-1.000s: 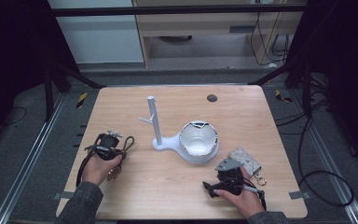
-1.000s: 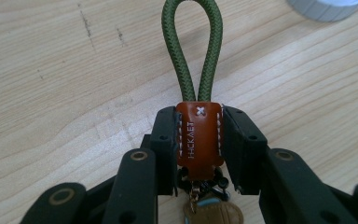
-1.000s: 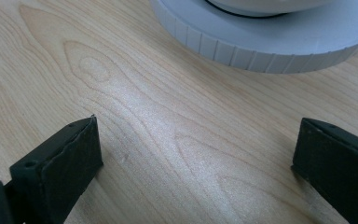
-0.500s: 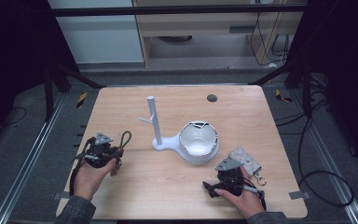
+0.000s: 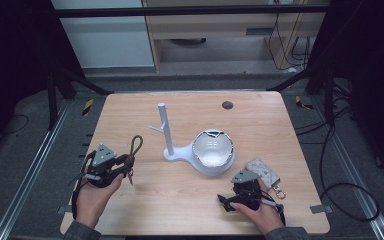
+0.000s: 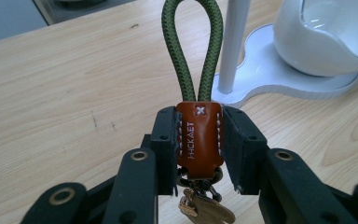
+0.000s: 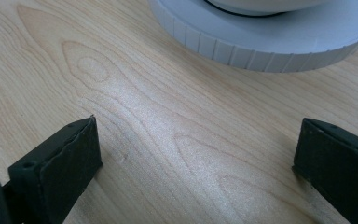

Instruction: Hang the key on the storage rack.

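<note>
Currently, a key fob [image 6: 199, 140] with a brown leather tab and a green cord loop [image 5: 136, 146] is pinched by the tab between the jaws of the left gripper [image 5: 125, 164], which is held above the left near part of the table [image 5: 130, 115]. The loop is presented toward the white stand [image 5: 166, 131], whose upright post carries a short side peg. The pickup is judged complete; the hanging of the loop on the peg or post is judged to remain, and the fob is well apart from the stand.

Right of the post, a white bowl [image 5: 212, 151] is seated on the stand's base. Further right and nearer, the right gripper [image 5: 226, 201] is rested on the table with its jaws spread and nothing between them. Just beyond it, a pale key pouch [image 5: 263, 171] with a metal clip is laid flat on the table.

Details are divided between the views. In the left gripper view, the stitching and stamped lettering on the tab are resolved, together with keys [image 6: 204, 210] hung below the jaws; in the high view these are too small to be read. In the right gripper view, the ribbed edge of the stand base [image 7: 270, 44] and the bare wood between the parted jaws are shown. From the high view alone, the overall layout is obtained, including a small dark disc [image 5: 227, 105] at the far edge.
</note>
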Demonstrator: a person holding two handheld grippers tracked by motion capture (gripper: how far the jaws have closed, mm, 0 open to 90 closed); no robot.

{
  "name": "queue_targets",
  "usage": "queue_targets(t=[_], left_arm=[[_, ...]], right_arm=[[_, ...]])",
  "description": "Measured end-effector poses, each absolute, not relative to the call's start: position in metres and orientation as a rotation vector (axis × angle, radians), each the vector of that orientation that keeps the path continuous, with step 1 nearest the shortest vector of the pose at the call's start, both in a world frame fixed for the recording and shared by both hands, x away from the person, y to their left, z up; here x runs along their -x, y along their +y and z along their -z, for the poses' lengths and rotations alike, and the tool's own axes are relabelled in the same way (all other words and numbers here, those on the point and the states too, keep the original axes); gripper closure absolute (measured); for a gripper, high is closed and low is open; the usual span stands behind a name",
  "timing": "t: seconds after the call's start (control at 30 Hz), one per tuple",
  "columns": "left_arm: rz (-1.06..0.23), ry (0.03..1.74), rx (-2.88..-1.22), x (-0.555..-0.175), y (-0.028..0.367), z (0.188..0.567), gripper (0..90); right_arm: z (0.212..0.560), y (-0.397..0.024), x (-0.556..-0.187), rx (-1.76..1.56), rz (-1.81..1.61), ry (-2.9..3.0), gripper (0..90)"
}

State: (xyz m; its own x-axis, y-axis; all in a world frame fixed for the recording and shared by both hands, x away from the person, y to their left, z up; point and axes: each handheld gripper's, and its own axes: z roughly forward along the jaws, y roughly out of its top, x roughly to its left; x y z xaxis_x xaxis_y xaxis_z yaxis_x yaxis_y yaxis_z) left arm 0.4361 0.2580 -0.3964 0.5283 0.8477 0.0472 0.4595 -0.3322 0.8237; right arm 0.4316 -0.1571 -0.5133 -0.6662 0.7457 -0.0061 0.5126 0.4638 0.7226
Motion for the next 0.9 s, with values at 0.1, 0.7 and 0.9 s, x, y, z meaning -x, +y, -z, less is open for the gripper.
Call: queue_targets(t=[0.1,0.7,0.9], left_arm=[[-0.616,1.051,-1.96,-0.433,0.256,0.394,66.4],[-0.6,0.955,-1.921,-0.417,0.239,0.378,66.4],[-0.596,0.932,-1.908,-0.413,0.235,0.374,66.4]], right_arm=[[0.513,-0.157,-0.431,-1.07,-1.019,2.394,0.6],[0.513,-0.157,-0.431,-1.072,-1.02,2.394,0.6],[0.513,-0.157,-0.431,-1.073,-1.02,2.393,0.6]])
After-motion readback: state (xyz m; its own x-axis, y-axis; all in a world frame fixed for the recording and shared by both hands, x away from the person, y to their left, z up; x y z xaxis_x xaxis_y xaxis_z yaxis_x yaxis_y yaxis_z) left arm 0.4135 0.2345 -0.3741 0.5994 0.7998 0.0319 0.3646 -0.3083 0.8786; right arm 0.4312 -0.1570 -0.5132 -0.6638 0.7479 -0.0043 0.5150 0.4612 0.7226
